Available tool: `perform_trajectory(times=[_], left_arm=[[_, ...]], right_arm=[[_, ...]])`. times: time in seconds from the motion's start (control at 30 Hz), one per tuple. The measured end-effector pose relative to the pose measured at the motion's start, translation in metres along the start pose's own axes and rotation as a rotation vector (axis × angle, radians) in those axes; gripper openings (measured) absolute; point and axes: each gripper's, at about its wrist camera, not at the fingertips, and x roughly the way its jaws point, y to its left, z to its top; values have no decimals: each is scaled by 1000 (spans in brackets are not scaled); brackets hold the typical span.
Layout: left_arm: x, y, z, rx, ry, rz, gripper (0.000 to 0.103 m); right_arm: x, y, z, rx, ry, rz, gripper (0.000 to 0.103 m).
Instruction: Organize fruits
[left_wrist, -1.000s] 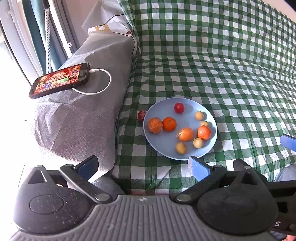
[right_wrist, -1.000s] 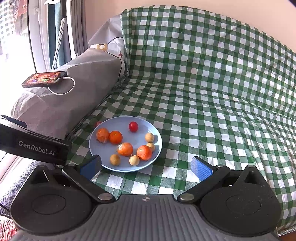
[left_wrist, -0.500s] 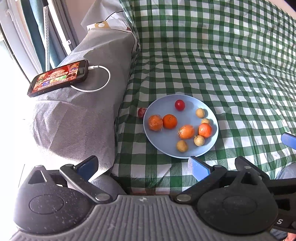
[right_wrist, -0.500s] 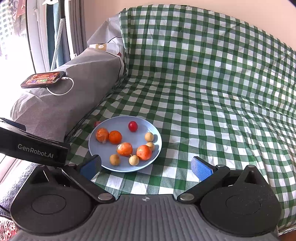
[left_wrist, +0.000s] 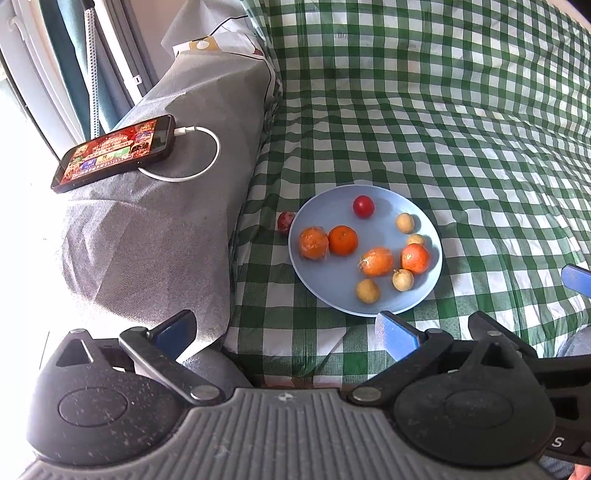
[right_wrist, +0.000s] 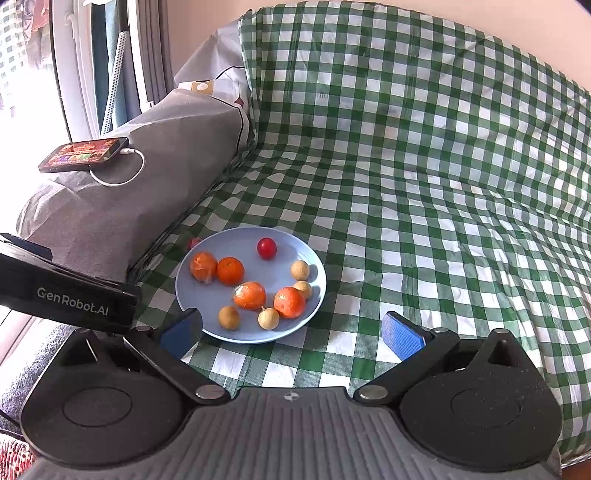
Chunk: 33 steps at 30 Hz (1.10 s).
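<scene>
1. The left tool (left_wrist: 284, 328) is hovering with its blue pads spread wide and nothing between them, near the front edge of the couch seat.
2. The right tool (right_wrist: 291, 330) is likewise standing wide open and empty, its left pad overlapping the near rim of the blue plate (right_wrist: 195, 291) in the right wrist view; whether it is touching the plate cannot be told.
3. The plate is sitting on the green checked cloth (right_wrist: 424, 221) covering the couch, just beside the grey armrest (left_wrist: 155, 229).
4. Four orange fruits are lying on the plate; two, the leftmost one (left_wrist: 313, 242) and a middle one (left_wrist: 376, 261), are looking crinkly, as if wrapped or partly peeled, but that is hard to make out.
5. A small red fruit (left_wrist: 363, 206) is resting near the plate's far rim, and four small tan fruits, one at (left_wrist: 368, 290), are scattered on the right and near sides.
6. A dark red fruit (left_wrist: 285, 220) is lying off the plate, touching or nearly touching its left rim, and is half hidden by that rim in the right wrist view.
7. A phone (left_wrist: 114, 152) with a lit screen is lying on the armrest with a white cable (left_wrist: 207, 155) plugged in; the cable's far end is running under the phone, out of sight.
8. The right tool's body is being cut off at the lower right of the left wrist view.
</scene>
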Motion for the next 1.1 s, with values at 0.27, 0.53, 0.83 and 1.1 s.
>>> perform_trajectory(times=[0.27,0.53,0.83,1.1], left_arm=[[4,1,0,-6,15,19,103],[8,-2,4,2,32,38,103],[8,-1,11,-38,36,44,103],[10,-1,12,-32,52,46,103]], right_arm=[[4,-1,-1,4,5,0,102],[7,-6,-1,24,8,-15,102],[8,-6,-2,26,10,-12,102],[8,-6,0,29,11,-11,102]])
